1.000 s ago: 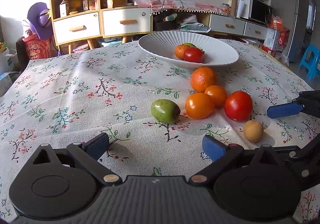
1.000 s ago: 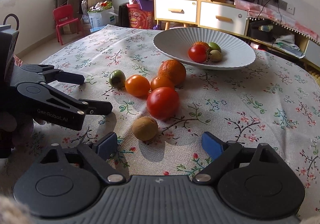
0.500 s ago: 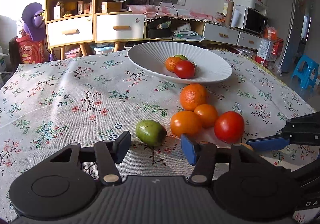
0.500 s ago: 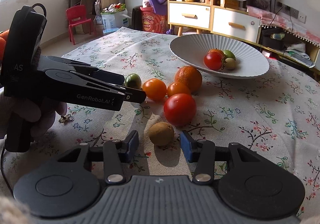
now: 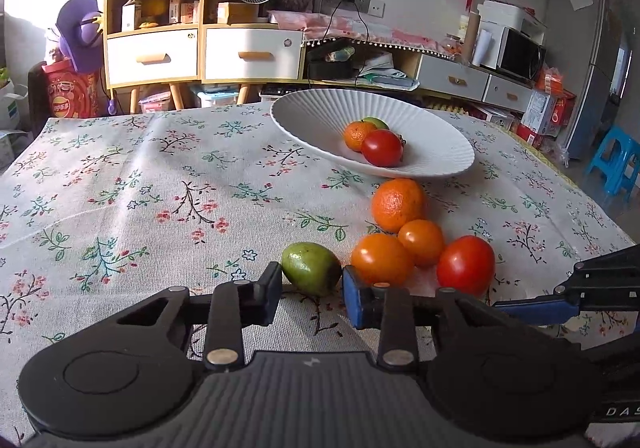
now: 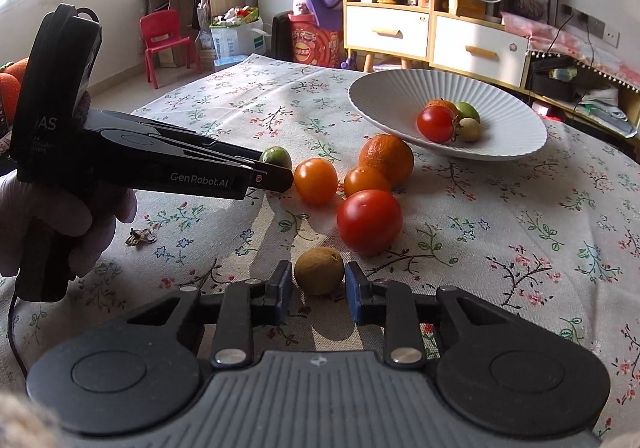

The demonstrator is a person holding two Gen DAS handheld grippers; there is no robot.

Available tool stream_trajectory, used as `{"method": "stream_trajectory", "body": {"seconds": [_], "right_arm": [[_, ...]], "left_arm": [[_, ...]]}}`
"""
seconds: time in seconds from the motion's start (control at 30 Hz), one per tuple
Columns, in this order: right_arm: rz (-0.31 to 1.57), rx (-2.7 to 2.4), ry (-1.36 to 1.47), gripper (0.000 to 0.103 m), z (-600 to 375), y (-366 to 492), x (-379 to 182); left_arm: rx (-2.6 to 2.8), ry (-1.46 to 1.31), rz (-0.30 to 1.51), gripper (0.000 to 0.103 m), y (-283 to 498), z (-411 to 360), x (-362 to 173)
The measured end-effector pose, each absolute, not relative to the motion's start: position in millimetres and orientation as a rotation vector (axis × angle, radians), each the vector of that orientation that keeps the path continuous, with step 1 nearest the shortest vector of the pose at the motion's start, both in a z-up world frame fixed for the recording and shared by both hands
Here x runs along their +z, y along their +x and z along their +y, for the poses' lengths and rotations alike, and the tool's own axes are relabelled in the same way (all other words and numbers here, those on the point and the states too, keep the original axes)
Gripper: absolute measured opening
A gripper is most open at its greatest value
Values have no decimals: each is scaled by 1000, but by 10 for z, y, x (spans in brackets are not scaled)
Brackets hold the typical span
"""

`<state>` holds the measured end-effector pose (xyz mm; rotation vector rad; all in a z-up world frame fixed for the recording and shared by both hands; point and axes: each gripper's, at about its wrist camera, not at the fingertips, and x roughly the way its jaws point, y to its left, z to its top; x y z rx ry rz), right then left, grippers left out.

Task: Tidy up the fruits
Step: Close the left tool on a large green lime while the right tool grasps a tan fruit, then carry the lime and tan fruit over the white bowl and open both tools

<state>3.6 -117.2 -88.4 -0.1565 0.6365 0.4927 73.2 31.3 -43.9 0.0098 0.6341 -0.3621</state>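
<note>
Both tongs have narrowed: left tongs (image 5: pixel 311 290) flank the green fruit (image 5: pixel 311 268), right tongs (image 6: pixel 314 290) bracket the brown fruit (image 6: pixel 319 270), contact unclear.

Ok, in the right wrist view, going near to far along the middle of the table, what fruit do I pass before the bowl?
Brown fruit between the right gripper's fingers → red tomato → small orange → big orange → white bowl.
</note>
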Motion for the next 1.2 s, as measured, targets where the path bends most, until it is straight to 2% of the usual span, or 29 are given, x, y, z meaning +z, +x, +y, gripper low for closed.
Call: {"method": "stream_trajectory", "body": {"seconds": [0.57,1.2], "right_arm": [[594,491,-121,25,-1204,70,-703],[522,350,-51,25,-1490,660,-471]], "left_arm": [[-353,-9,636,32,750,380,-255],[-375,-12,604,32,947,139,19]]}}
